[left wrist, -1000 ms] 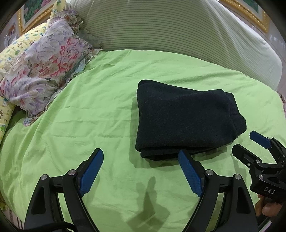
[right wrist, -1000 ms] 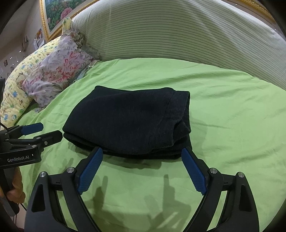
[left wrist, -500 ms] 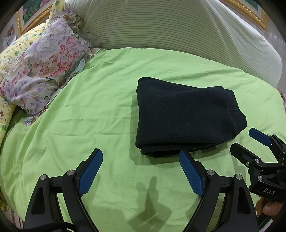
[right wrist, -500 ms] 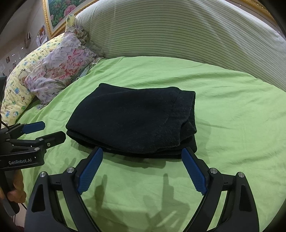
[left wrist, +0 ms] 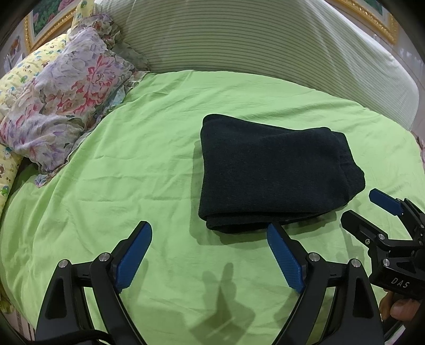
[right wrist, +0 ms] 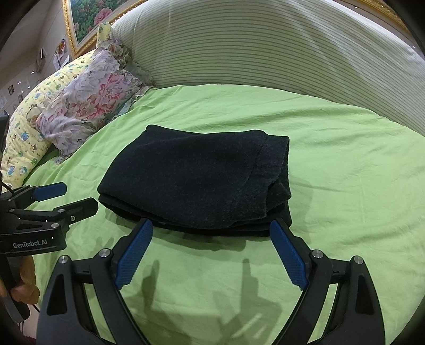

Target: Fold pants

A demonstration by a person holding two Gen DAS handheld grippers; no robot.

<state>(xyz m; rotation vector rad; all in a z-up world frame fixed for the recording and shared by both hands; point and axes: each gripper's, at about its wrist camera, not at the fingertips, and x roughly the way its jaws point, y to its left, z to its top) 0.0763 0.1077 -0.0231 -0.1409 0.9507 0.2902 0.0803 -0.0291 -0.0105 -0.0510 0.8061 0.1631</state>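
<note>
The dark navy pants [left wrist: 271, 169] lie folded into a compact rectangle on the green bedsheet [left wrist: 148, 169], stacked layers showing along the near edge. My left gripper [left wrist: 209, 233] stands open above the sheet, just in front of the bundle's near left corner, holding nothing. My right gripper [right wrist: 212, 233] is open too, its blue pads straddling the near edge of the pants [right wrist: 196, 180] without touching them. Each gripper also shows in the other's view: the right gripper [left wrist: 372, 209] at the right edge, the left gripper [right wrist: 71, 196] at the left.
A floral pillow [left wrist: 61, 100] and a yellow patterned pillow [right wrist: 29, 135] lie at the left of the bed. A striped padded headboard [left wrist: 265, 39] curves behind. Gold-framed pictures [right wrist: 90, 18] hang on the wall. A hand [left wrist: 401, 310] grips the right handle.
Both grippers have drawn back slightly from the folded pants and stay open. The pants have not changed shape.
</note>
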